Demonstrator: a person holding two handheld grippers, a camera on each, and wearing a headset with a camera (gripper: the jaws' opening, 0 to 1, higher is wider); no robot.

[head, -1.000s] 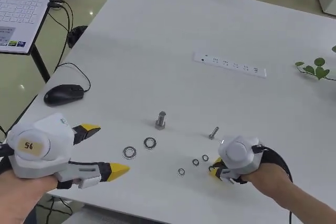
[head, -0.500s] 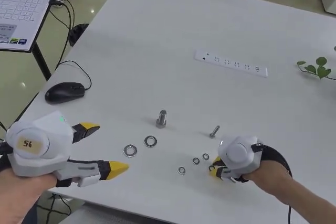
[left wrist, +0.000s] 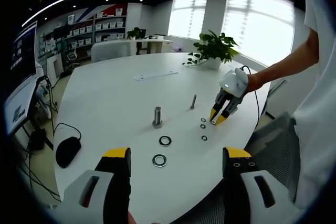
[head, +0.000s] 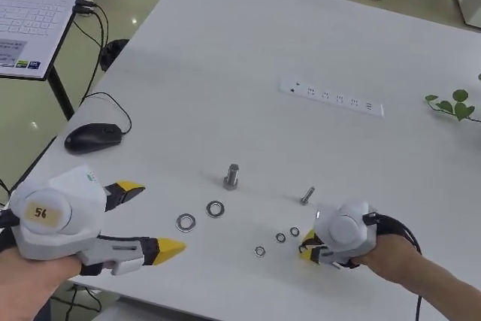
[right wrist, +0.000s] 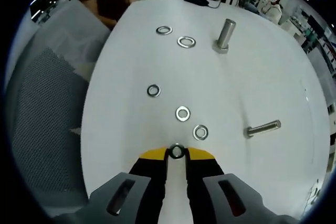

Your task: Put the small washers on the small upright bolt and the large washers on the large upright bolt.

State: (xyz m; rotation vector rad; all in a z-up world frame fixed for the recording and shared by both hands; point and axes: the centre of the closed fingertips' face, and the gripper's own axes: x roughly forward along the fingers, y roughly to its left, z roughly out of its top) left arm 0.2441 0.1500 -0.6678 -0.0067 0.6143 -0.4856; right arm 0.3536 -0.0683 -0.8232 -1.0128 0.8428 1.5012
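Change: Against a second ago the whole head view has slid a little, and that's my headset tilting, not the parts. The right gripper (head: 307,248) stays parked at the near right of the counter (head: 225,73), in the same spot against the washers.
Meaning for the task: I judge the pick is made and the carry hasn't started. Both bolts stand bare, so every washer is still to place.
Right fingers (right wrist: 152,156): almost closed, pinching one small washer (right wrist: 177,151) by its rim at the very tips. I can't tell whether it has left the counter.
Left fingers (left wrist: 116,155): spread wide with nothing in them. The left gripper (head: 149,216) hovers at the near left.
Small upright bolt (head: 307,195): in the head view, at 12 o'clock from the right fingertips, near but clearly apart.
Loose small washers (head: 280,237): three in a row, fanning from 9 to 11 o'clock off the right fingertips. The nearest lies just beside them.
Large upright bolt (head: 231,176): between 10 and 11 o'clock from the right fingertips, well apart.
Large washers (head: 186,222): two flat on the counter at 3 o'clock from the left fingers, between them and the large bolt.
Next call: lift, carry to 12 o'clock, and centre the hole over the thin bolt. The rim grip looks slight, so I'd go gently.
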